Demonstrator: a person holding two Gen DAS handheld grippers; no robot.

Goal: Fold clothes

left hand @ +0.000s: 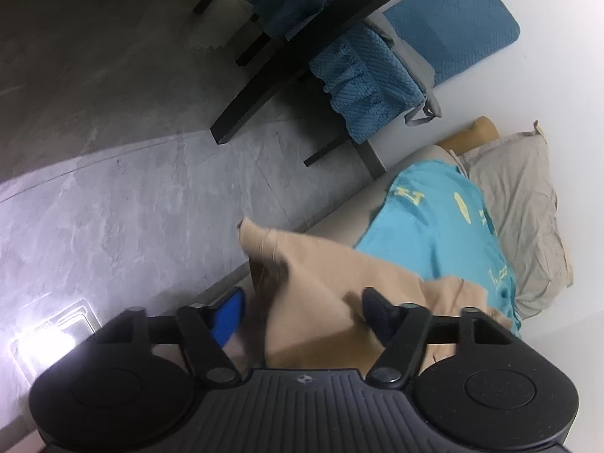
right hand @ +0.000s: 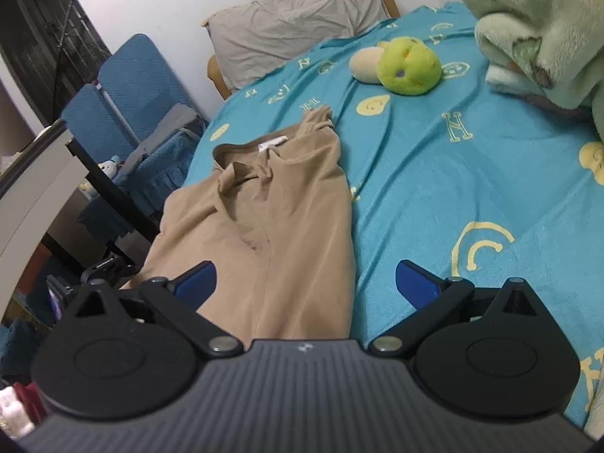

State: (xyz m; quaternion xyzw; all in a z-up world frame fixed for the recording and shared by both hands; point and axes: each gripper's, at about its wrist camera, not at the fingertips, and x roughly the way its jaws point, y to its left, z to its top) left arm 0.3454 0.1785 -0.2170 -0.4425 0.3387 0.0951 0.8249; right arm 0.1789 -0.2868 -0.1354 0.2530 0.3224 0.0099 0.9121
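A tan shirt [right hand: 271, 219] lies lengthwise on the turquoise bedspread [right hand: 434, 173], collar and white label at the far end, one side folded over the middle. My right gripper [right hand: 305, 283] hovers open over the shirt's near end, its left blue pad above the cloth and its right pad above the bedspread. In the left wrist view, a tan corner of the shirt [left hand: 313, 275] hangs past the bed's edge. My left gripper [left hand: 304, 313] is open, with the cloth lying between its spread fingers.
A green plush toy [right hand: 409, 66] and a cream one [right hand: 364, 64] sit on the bedspread beyond the shirt. A fluffy green blanket [right hand: 540, 30] is piled at the far right, and a grey pillow [right hand: 294, 26] lies at the head. A blue chair [left hand: 449, 34], a dark table [left hand: 302, 45] and grey floor [left hand: 113, 151] lie left of the bed.
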